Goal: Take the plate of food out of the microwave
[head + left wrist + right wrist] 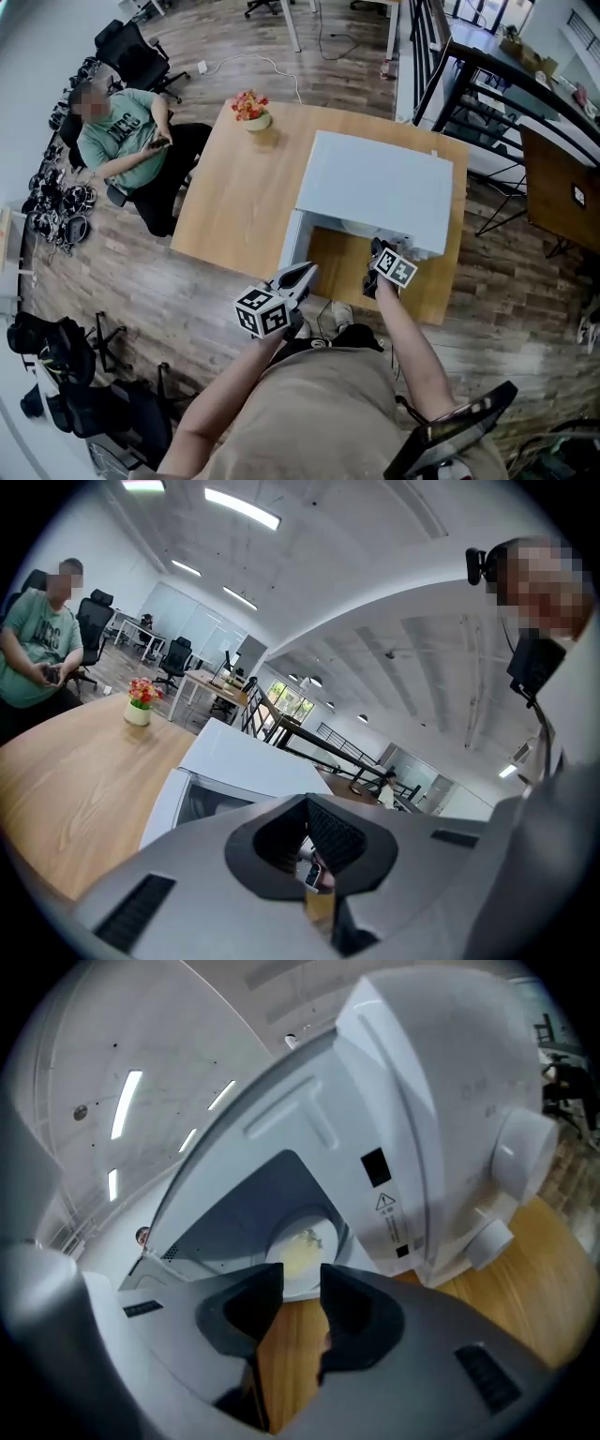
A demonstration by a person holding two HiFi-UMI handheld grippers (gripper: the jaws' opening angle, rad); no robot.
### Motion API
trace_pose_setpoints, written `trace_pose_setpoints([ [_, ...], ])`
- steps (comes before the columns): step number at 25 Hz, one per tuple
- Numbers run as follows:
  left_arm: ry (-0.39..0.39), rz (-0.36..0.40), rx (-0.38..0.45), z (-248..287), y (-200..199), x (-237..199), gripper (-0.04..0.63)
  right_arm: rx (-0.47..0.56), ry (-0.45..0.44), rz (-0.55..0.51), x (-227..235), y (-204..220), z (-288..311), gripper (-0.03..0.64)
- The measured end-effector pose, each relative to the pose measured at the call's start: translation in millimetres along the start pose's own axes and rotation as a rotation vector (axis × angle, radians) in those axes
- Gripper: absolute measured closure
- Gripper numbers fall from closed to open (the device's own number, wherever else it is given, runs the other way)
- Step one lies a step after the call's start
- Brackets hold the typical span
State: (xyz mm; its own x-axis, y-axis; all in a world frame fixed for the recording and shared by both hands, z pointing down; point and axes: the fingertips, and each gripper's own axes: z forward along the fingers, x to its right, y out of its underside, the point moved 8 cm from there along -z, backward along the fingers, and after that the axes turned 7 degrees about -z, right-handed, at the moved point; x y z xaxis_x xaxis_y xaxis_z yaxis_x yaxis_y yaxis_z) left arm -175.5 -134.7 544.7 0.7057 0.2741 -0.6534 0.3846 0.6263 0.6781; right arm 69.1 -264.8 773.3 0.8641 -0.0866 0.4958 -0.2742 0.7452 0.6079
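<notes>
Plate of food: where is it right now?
In the right gripper view, the plate of food sits inside the open microwave, straight ahead of the right gripper, just beyond its parted jaws and not yet gripped.

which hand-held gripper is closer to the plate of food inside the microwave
Right. The right hand-held gripper sits at the open front of the microwave, jaws pointed at the plate just ahead. The left hand-held gripper is outside, off the microwave's left front corner.
</notes>
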Motion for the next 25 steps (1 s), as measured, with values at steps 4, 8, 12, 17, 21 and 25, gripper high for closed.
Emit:
trace_pose_setpoints([
  [4, -0.017, 0.014, -0.012, 8, -2, 0, 0.591, 0.018, -0.003, 0.046, 7, 3, 22, 0.509],
  [8, -0.029, 0.007, -0.018, 17, -2, -3, 0.591, 0.013, 0.013, 0.053, 12, 1, 44, 0.465],
  [12, -0.034, -0.002, -0.028, 22, 1, -3, 0.591, -0.013, 0.044, 0.074, 20, 7, 60, 0.454],
  [17, -0.042, -0.010, -0.036, 30, 0, -9, 0.591, -0.023, 0.057, 0.114, 27, 12, 76, 0.454],
  [21, -0.042, -0.015, -0.041, 30, -2, -13, 0.591, -0.011, 0.051, 0.192, 28, 17, 84, 0.455],
  [25, -0.049, -0.026, -0.043, 22, -3, -21, 0.591, -0.013, 0.025, 0.229, 19, 21, 92, 0.456],
])
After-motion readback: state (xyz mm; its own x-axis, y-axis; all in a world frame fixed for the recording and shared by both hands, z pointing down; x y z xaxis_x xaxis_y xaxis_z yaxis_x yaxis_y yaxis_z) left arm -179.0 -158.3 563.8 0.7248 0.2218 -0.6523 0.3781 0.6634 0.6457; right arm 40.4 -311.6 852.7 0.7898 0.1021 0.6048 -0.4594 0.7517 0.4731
